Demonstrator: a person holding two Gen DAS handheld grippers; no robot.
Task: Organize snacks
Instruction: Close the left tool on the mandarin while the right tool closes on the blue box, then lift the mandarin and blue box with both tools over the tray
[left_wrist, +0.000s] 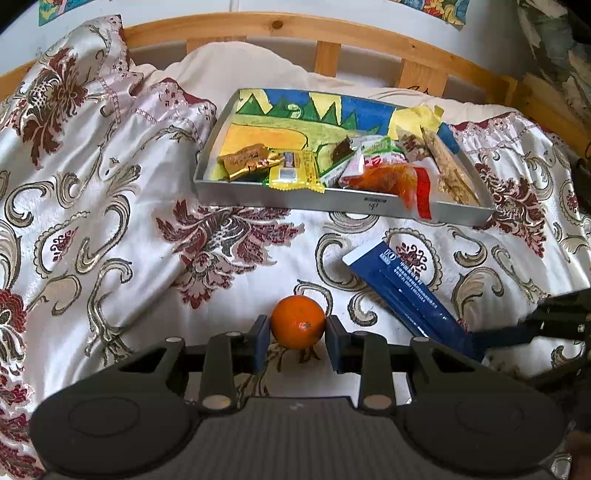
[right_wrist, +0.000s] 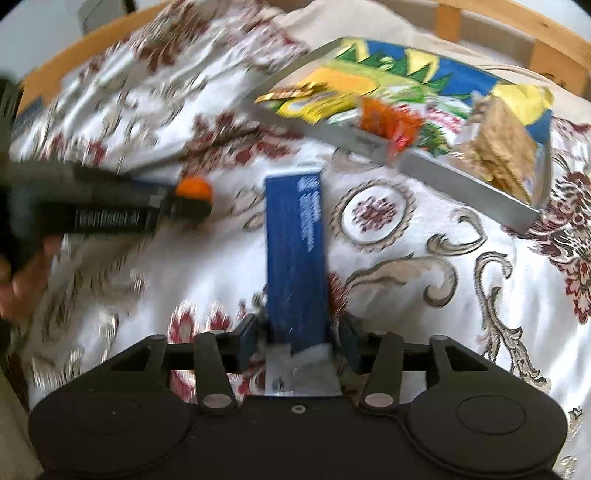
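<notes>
A small orange (left_wrist: 298, 322) sits between the pads of my left gripper (left_wrist: 297, 338), which is shut on it just above the bedspread. In the right wrist view the orange (right_wrist: 194, 188) shows at the tip of the left gripper (right_wrist: 188, 203). A long blue packet (right_wrist: 297, 258) lies between the fingers of my right gripper (right_wrist: 298, 345), whose pads stand at its sides; the view is blurred. In the left wrist view the packet (left_wrist: 402, 291) lies on the bedspread with the right gripper (left_wrist: 480, 341) at its near end. A grey tray (left_wrist: 332, 201) with a colourful lining holds several wrapped snacks.
A white bedspread (left_wrist: 110, 221) with red and gold flowers covers the bed. A wooden bed frame (left_wrist: 325, 33) curves behind the tray. A bunched fold of the cover (left_wrist: 74, 92) rises at the far left. A hand (right_wrist: 22, 280) holds the left gripper.
</notes>
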